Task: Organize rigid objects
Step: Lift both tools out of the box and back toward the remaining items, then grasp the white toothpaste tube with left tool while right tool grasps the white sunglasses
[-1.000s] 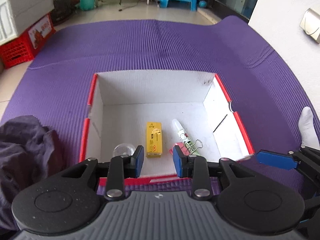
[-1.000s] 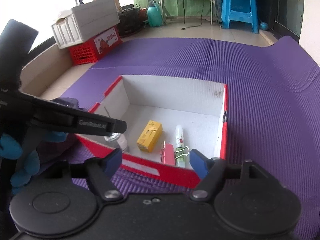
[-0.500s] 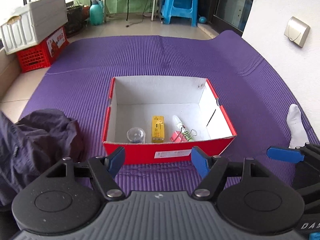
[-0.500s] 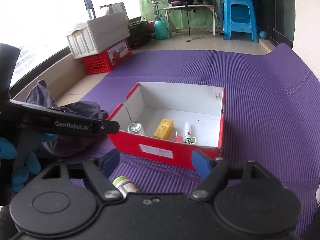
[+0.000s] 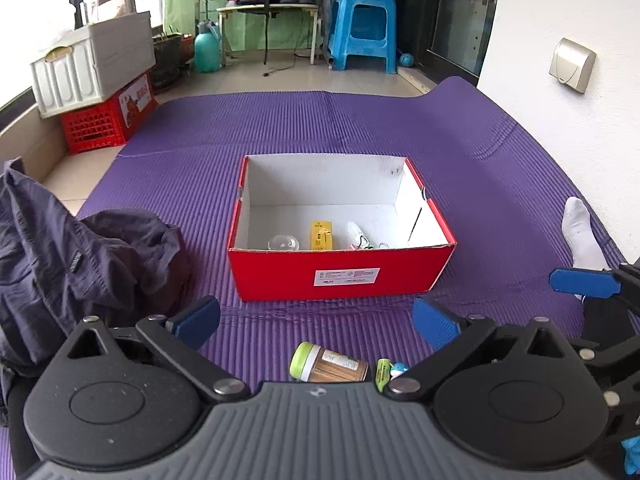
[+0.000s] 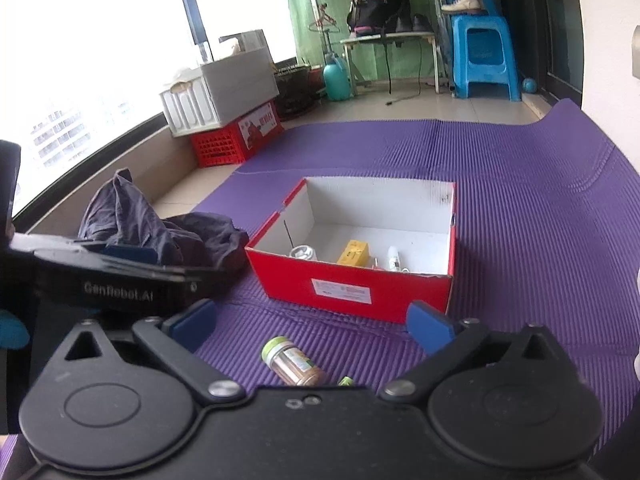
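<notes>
A red open box (image 5: pixel 344 268) (image 6: pixel 352 284) sits on the purple mat. Inside lie a clear bulb (image 5: pixel 283 243), a yellow carton (image 5: pixel 321 235) (image 6: pixel 353 252), a white tube (image 5: pixel 355 233) and a pink clip. A green-capped jar (image 5: pixel 328 367) (image 6: pixel 292 362) lies on its side on the mat in front of the box, with a small green item (image 5: pixel 383 372) beside it. My left gripper (image 5: pixel 316 322) is open and empty above the jar. My right gripper (image 6: pixel 310 326) is open and empty, also just behind the jar.
A dark cloth heap (image 5: pixel 80 264) (image 6: pixel 160 236) lies left of the box. A white sock (image 5: pixel 580 232) lies at the right. A red crate (image 5: pixel 108 120) with a white bin, a blue stool (image 5: pixel 362 36) and a wall stand beyond the mat.
Both grippers have pulled back and up from the box. The left gripper's fingers have opened wide. The jar and the small green item have come into view.
</notes>
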The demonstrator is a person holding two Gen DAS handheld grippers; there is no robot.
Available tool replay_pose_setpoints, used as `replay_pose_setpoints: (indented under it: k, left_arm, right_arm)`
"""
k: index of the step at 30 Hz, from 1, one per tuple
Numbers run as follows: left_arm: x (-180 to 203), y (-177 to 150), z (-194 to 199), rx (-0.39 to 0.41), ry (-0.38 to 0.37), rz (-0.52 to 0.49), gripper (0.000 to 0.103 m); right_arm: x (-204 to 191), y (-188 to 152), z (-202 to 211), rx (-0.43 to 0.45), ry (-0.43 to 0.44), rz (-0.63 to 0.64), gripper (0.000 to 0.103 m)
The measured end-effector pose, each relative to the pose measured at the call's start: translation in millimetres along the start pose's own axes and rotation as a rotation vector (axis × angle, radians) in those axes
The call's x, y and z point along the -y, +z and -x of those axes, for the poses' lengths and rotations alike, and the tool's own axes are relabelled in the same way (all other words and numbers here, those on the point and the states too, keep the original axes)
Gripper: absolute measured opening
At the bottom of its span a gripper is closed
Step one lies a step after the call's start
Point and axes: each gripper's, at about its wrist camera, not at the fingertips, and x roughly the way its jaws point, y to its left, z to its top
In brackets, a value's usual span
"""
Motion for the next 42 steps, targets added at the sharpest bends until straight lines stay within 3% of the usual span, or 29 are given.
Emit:
replay_pose_setpoints:
  k: [12,23,36,42]
  left_arm:
    - [7,-22,26,0.028,0.012,-0.015,0.103]
    - [11,-46,35,0.035,0.074,-0.067,0.103]
    - [-5,-86,39,0.035,0.055,0.012,0.103]
    - [-10,-110,31,0.029,0.081,0.055,0.103]
  right_arm:
    - [7,-21,11,-0.011,-0.003,-0.066,0.103]
    - [-2,-38,22,-0.024,-0.005,-0.004,0.103]
    - [-12,-70,25,0.014,-0.038,0.018,0.103]
    - [-18,-90,23,0.000,-0.027,0.051,0.103]
